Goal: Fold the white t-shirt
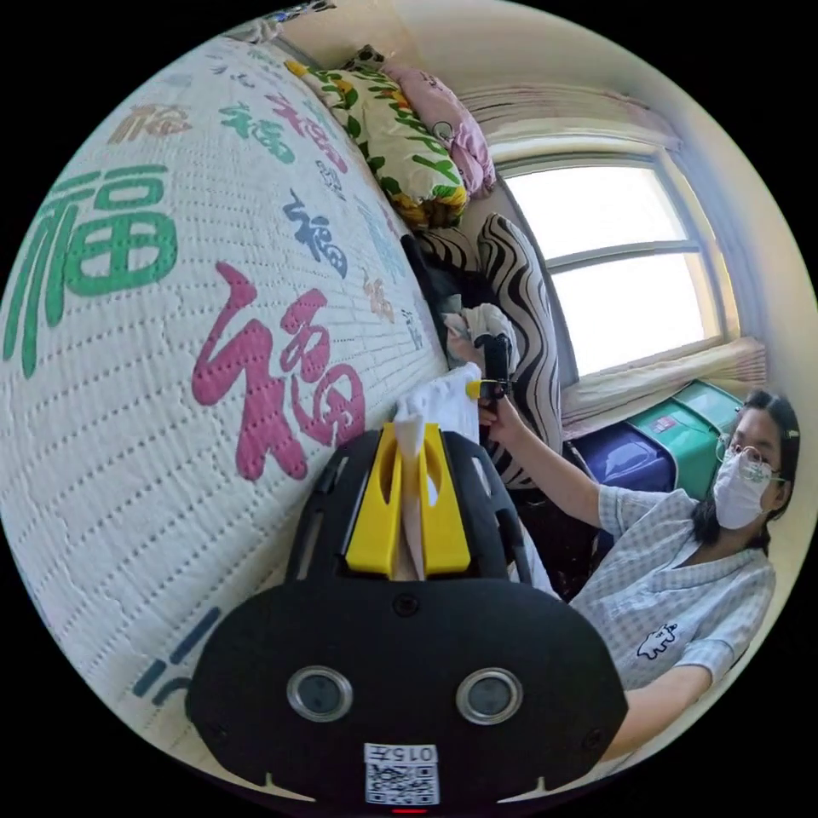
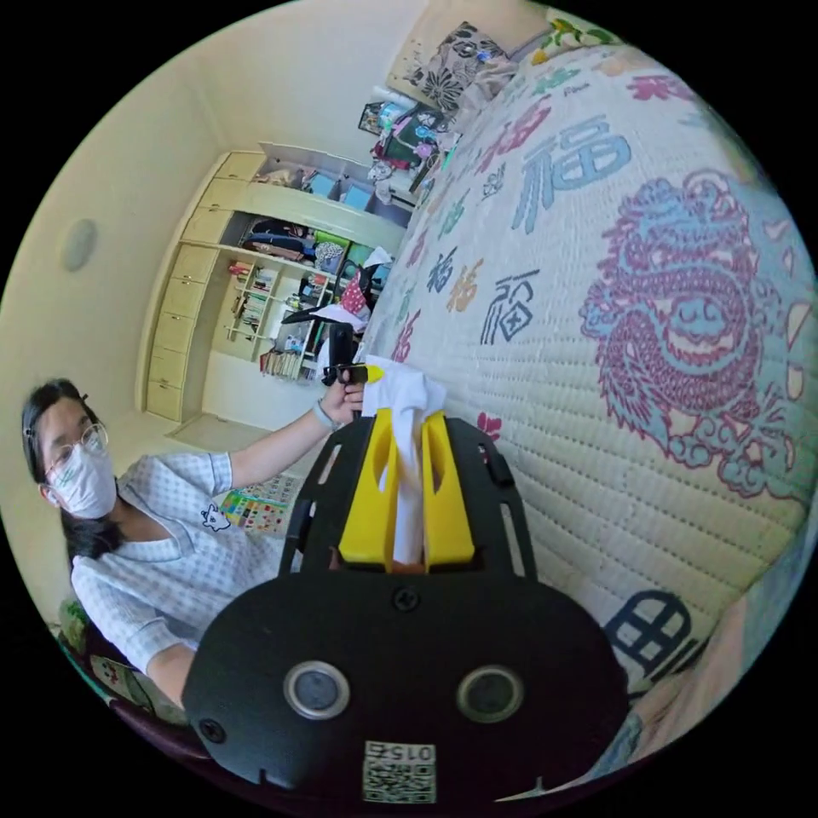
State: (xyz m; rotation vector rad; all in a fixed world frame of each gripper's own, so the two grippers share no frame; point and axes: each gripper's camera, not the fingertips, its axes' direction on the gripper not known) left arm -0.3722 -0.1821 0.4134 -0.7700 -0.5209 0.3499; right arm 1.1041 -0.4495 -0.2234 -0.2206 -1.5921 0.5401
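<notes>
**White t-shirt held stretched between both grippers beside the bed**

In the left gripper view, the left gripper [image 1: 409, 443] is seen clenched on the white t-shirt [image 1: 439, 405], a strip of cloth being pinched between the two yellow jaws. The fabric is carried on toward one o'clock, where the right gripper [image 1: 487, 388] is held in a hand [image 1: 492, 416] and is met by the cloth; whether its jaws are pressed onto the fabric cannot be told from here. The quilted bedspread [image 1: 170, 324], printed with large coloured characters, is spread from seven to twelve o'clock. A floral pillow [image 1: 388, 128] and a pink pillow [image 1: 447, 119] are piled at twelve o'clock, a striped cushion [image 1: 528, 315] is propped at one o'clock, and a bright window [image 1: 622, 264] is set at two o'clock. Green storage boxes [image 1: 690, 426] are stacked at three o'clock.

In the right gripper view, the right gripper [image 2: 407, 434] is seen clamped on the t-shirt [image 2: 405, 400], cloth being trapped between its jaws. The left gripper [image 2: 354, 372] is held at eleven o'clock, the fabric bunched against it. The bedspread [image 2: 648, 341] is draped from twelve to five o'clock. Open shelving [image 2: 273, 298], packed with clutter, is ranged at ten o'clock.
</notes>
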